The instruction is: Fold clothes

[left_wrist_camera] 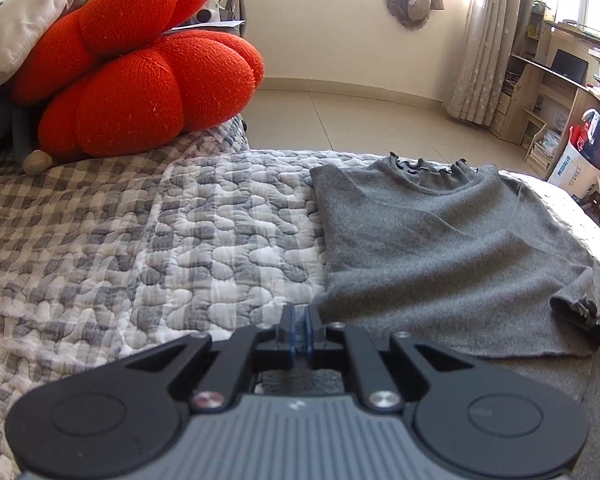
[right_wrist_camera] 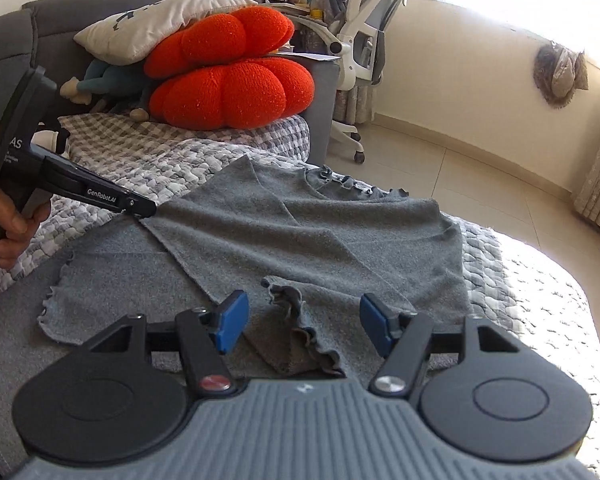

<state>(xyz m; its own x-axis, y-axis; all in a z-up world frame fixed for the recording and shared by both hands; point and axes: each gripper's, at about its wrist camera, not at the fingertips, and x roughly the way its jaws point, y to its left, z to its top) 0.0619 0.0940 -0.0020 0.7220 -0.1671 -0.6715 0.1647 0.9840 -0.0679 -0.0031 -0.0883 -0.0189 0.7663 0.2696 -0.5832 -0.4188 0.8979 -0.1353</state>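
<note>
So, grey sweater (right_wrist_camera: 300, 232) lies on the quilted bed cover (left_wrist_camera: 220, 216), ruffled collar away from the cameras, below the red cushions (right_wrist_camera: 228, 80). Left tool (left_wrist_camera: 299, 328) clenched on the sweater's side edge, pulling it taut; the pinched fabric is mostly hidden. Right tool (right_wrist_camera: 304, 320) released, blue pads either side of the ruffled sleeve cuff (right_wrist_camera: 300, 320), contact unclear. Lower hem cut off.

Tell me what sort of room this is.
Likely a home bedroom or living room doubling as a study: a quilted checked cover under the gray sweater, red cushions, an office chair and a wooden desk.
</note>
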